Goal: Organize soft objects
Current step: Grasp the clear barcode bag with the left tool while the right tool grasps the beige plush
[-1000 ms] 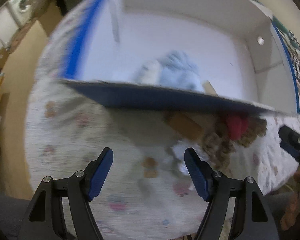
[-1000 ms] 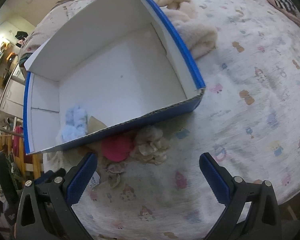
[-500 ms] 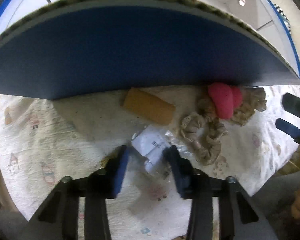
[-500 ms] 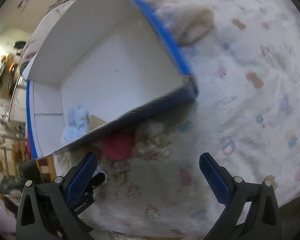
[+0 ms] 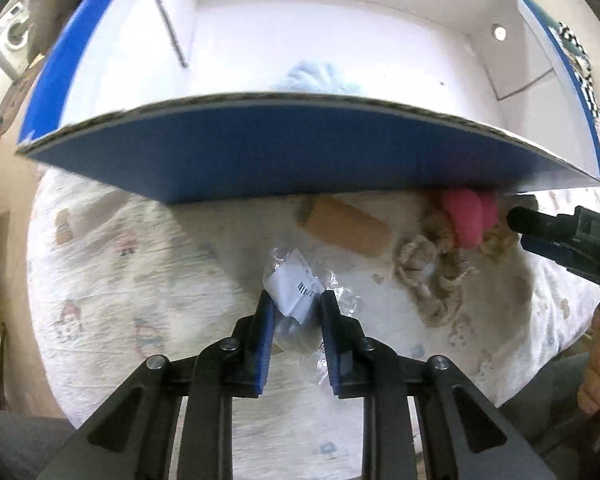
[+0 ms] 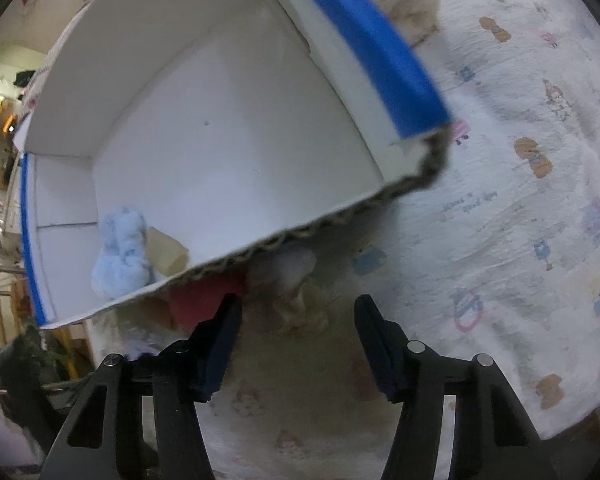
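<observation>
My left gripper [image 5: 295,300] is shut on a clear plastic packet [image 5: 296,286] with a white label, on the printed bedsheet [image 5: 140,280]. Ahead lies a tan sponge block [image 5: 348,226], a beige scrunchie [image 5: 432,276] and a pink soft ball [image 5: 464,216] tucked under the wall of a blue-and-white cardboard box [image 5: 284,156]. A light blue plush [image 6: 122,254] sits inside the box [image 6: 220,120]. My right gripper [image 6: 298,308] is open, its jaws around a beige fluffy item [image 6: 296,280] beside the pink ball [image 6: 204,298]. It also shows in the left wrist view [image 5: 556,236].
A cream fleece bundle [image 6: 408,4] lies behind the box on the bed. A tan block [image 6: 166,248] lies in the box next to the plush. The bed's edge drops off at left [image 5: 16,280], with room furniture beyond.
My left gripper has closed on the plastic packet. My right gripper has moved down and forward to the soft items at the box's base, with its jaws narrower than before.
</observation>
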{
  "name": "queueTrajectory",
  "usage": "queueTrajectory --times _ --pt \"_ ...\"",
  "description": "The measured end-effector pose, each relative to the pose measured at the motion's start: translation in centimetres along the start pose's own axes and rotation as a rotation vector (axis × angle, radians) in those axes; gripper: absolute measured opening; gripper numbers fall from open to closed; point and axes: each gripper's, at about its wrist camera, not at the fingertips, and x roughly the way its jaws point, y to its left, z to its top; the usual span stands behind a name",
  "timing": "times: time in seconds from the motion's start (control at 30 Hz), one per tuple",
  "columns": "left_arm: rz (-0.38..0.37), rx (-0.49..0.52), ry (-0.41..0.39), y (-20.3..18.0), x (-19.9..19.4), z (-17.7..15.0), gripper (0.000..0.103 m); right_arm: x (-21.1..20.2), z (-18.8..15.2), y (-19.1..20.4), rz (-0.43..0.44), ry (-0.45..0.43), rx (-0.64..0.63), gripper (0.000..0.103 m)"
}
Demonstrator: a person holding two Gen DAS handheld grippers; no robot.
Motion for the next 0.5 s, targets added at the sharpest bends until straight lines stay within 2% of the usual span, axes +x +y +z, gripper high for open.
queueTrajectory --times 0.03,0.13,0.33,0.5 --pt "0.000 -0.005 -0.001 0.2 -0.1 0.0 0.020 0.2 0.1 0.1 -0.008 -0.002 -0.007 0.040" --pt "0.007 -0.013 -0.012 0.9 -0.6 0.0 0.020 0.2 0.3 0.8 -0.023 -0.031 -0.043 0.015" --pt "0.033 -0.030 -0.036 2.4 -2.0 -1.0 0.020 -1.9 -0.7 0.8 0.007 -0.081 -0.059 0.014" --pt "0.080 -0.051 -0.065 2.2 -2.6 -1.9 0.019 -3.9 -2.3 0.7 0.029 -0.108 -0.084 0.014"
